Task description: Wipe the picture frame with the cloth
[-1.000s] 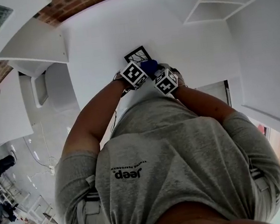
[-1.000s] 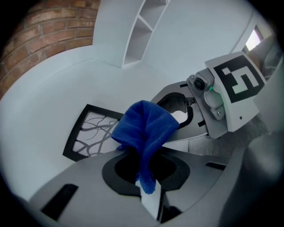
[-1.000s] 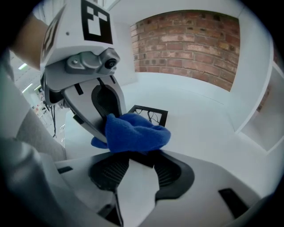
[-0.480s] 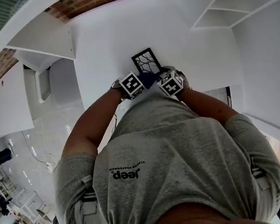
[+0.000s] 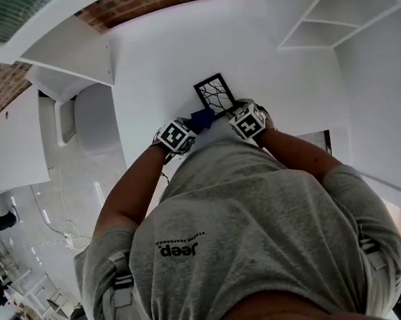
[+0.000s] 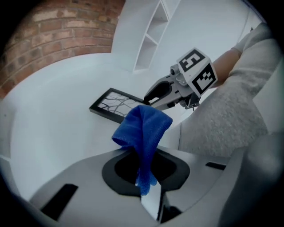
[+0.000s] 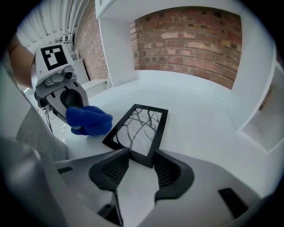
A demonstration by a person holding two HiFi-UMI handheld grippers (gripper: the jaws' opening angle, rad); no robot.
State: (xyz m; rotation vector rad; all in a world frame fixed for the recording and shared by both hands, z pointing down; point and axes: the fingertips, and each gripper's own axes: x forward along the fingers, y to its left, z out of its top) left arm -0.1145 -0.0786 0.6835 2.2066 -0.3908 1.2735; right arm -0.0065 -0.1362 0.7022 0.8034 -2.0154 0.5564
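Right now, grips a blue cloth [image 6: 142, 128] in the left hand-held gripper [image 6: 145, 179], jaws pinched shut on a lower fold, the rest bunched up above them. Pins the picture frame [image 7: 141, 128] with the right hand-held gripper [image 7: 141, 160], jaws closed in on the near corner from both sides. Lies flat, or close to flat, on the white worktop [image 7: 199, 111], black border round a branch pattern, directly ahead of the body. Holds the cloth just beside the frame's near left edge, apart from it, so probably sits at the start of a wiping pass rather than in one.

To wipe well: bring the bunched end down until pressing lightly on the glass, with more than the tip. Sweep along the length of the frame, away from the pinned corner, then run round the black border. Keep pressure modest, since likely slides easily on so smooth a worktop with only one corner held. Hold the right jaws firm and steady throughout. Watch the loose fold: may flop over and drag instead of wiping, so angle the left hand-held gripper low. Avoid knocking the two hand-held grippers together near the held corner; leave that corner till last and shift the hold if needed.
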